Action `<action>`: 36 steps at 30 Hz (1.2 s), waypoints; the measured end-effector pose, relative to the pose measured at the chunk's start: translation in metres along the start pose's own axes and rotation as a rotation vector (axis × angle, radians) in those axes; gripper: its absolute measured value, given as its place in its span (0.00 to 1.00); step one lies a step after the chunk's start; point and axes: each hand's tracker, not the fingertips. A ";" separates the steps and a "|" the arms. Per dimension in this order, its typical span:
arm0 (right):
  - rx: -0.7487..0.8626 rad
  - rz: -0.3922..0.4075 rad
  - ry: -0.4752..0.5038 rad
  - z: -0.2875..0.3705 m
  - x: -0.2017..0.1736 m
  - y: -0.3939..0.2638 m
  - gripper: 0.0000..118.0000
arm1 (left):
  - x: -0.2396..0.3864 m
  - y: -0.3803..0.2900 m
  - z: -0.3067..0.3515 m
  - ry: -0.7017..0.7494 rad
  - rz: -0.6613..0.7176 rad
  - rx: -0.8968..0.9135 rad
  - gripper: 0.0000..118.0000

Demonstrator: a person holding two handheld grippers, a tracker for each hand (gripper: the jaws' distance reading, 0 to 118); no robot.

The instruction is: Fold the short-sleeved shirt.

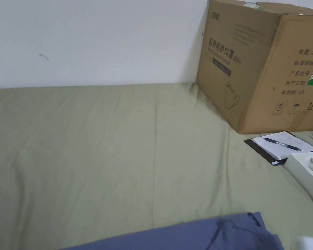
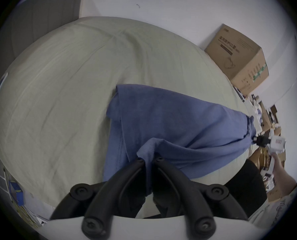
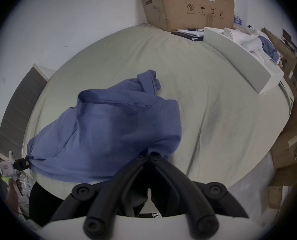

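Blue cloth, the short-sleeved shirt (image 1: pixel 198 236), shows in the head view along the bottom edge, lying on an olive-green sheet (image 1: pixel 113 146) that covers the surface up to a white wall (image 1: pixel 87 39). A large cardboard box (image 1: pixel 260 65) stands on the sheet at the far right against that wall; just in front of it lies a notepad (image 1: pixel 283 145) with a pen (image 1: pixel 282 144) on top, and beside that the corner of a white tray (image 1: pixel 304 172). In the left gripper view, the left gripper (image 2: pixel 149 159) has both black jaws clenched on a bunched edge of the shirt, and the cloth spreads away from them, partly raised and partly draped on the sheet. Farther off at the right, the right gripper (image 2: pixel 255 138) pinches the other end of the same edge, held by a hand (image 2: pixel 281 167). In the right gripper view, that gripper's jaws meet on a gathered fold of the shirt, whose stitched hem hangs slack above the sheet, with a sleeve lying farther back. At the far left of that view the left gripper grips the cloth's opposite end. The box stands at the top, and the tray lies along the right side.
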 end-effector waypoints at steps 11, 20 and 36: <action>0.196 0.124 -0.056 0.091 -0.040 0.009 0.94 | 0.053 0.023 0.102 0.180 -0.236 0.329 0.97; 0.853 0.325 0.201 0.209 -0.164 -0.018 0.81 | 0.142 0.012 0.196 0.008 -0.233 0.751 0.92; 1.025 0.379 0.132 0.232 -0.207 -0.065 0.00 | 0.147 0.010 0.216 0.024 -0.398 0.718 0.00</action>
